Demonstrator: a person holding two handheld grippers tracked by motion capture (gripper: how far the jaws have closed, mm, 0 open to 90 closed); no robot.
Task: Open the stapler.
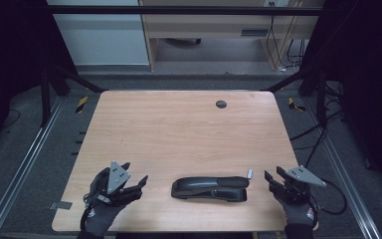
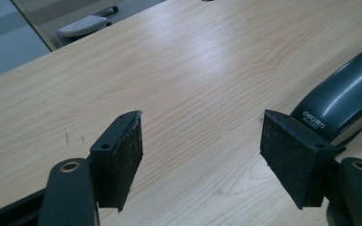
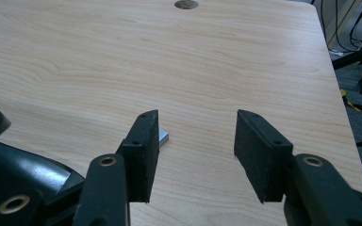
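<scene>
The bench [image 1: 179,129] has a light wood top with rounded corners, and it stands on a grey carpet floor [image 1: 30,164]. Metal rails [image 1: 25,164] run along the floor on both sides of the bench. Behind the bench there is a wooden desk [image 1: 209,25] with cables [image 1: 288,50] hanging at its right side. A small dark round hole [image 1: 221,104] sits near the far edge of the bench.

A black stapler [image 1: 210,188] lies flat near the front edge of the bench, between the two grippers. Just beside its right end lies a small pale metal piece [image 1: 250,174]; I cannot tell what it is.

The left gripper [image 1: 138,185] is to the left of the stapler, held by a gloved hand [image 1: 99,211]. Its jaws are wide apart and hold nothing. The right gripper [image 1: 273,178] is to the right of the stapler, near the small metal piece. Its jaws are also apart, a little less, with nothing between them. Nothing stands between the grippers and the stapler.
</scene>
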